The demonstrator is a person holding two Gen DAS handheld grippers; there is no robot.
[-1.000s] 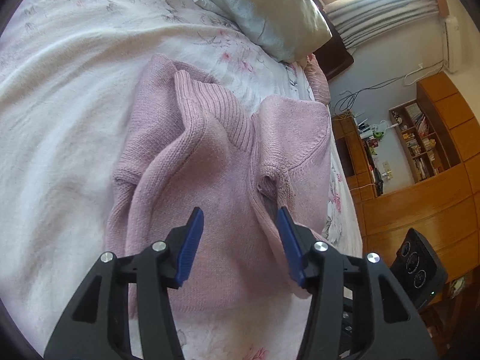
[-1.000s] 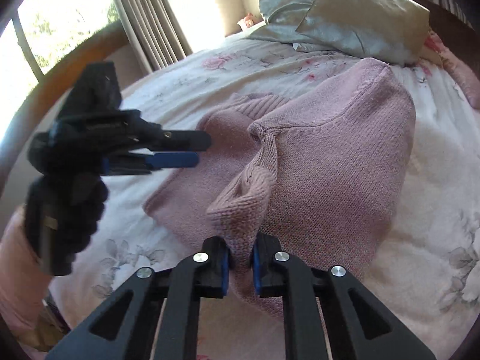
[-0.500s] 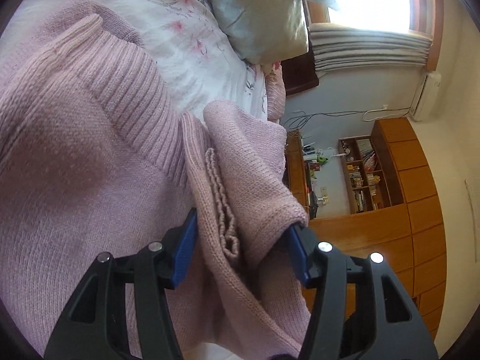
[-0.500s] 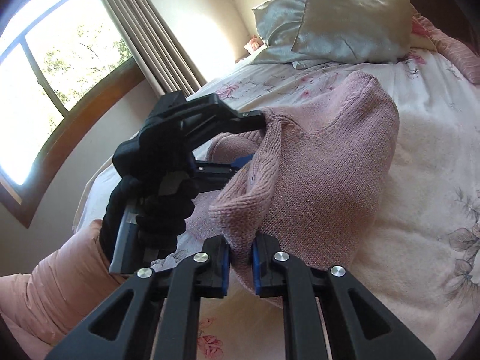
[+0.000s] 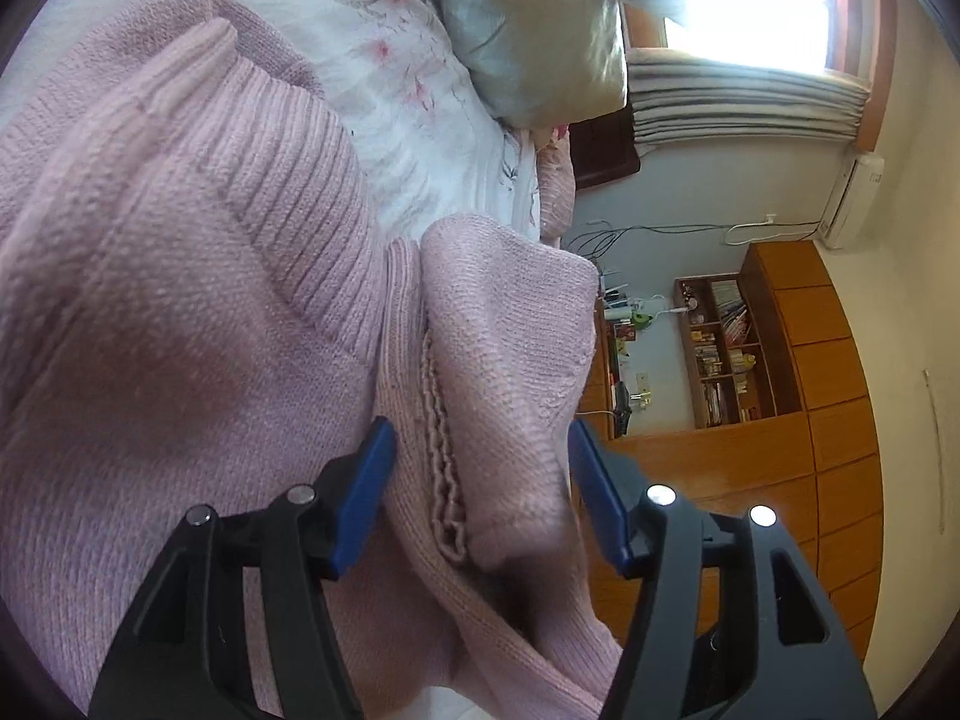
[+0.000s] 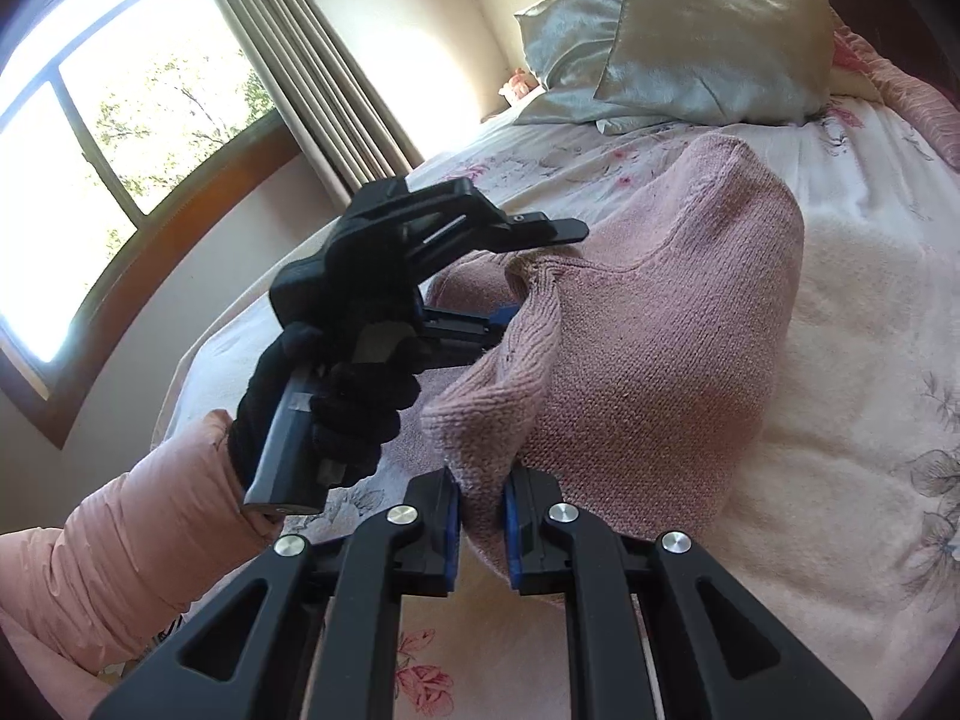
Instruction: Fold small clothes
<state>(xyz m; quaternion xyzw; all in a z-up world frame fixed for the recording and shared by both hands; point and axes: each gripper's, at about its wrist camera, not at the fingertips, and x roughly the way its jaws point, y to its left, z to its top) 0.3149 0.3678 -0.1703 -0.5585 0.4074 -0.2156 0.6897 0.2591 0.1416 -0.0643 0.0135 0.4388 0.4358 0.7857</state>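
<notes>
Crowding pink sweater [image 6: 660,360]: pillows [image 6: 690,48] beyond.

The left wrist view sits just behind the left tool [image 5: 480,468], looking along its 2 fingers from very close, so the pink sweater [image 5: 180,312] fills most of the frame; beyond lie the bed [image 5: 414,120], a pillow [image 5: 540,42] and a wooden bookshelf [image 5: 726,348]. The right wrist view looks forward over the right tool [image 6: 480,510] from somewhat farther back, toward the bed's head and a window [image 6: 120,120] at its left. Both views share the sweater, bed and pillow; the right view also catches the left tool.
</notes>
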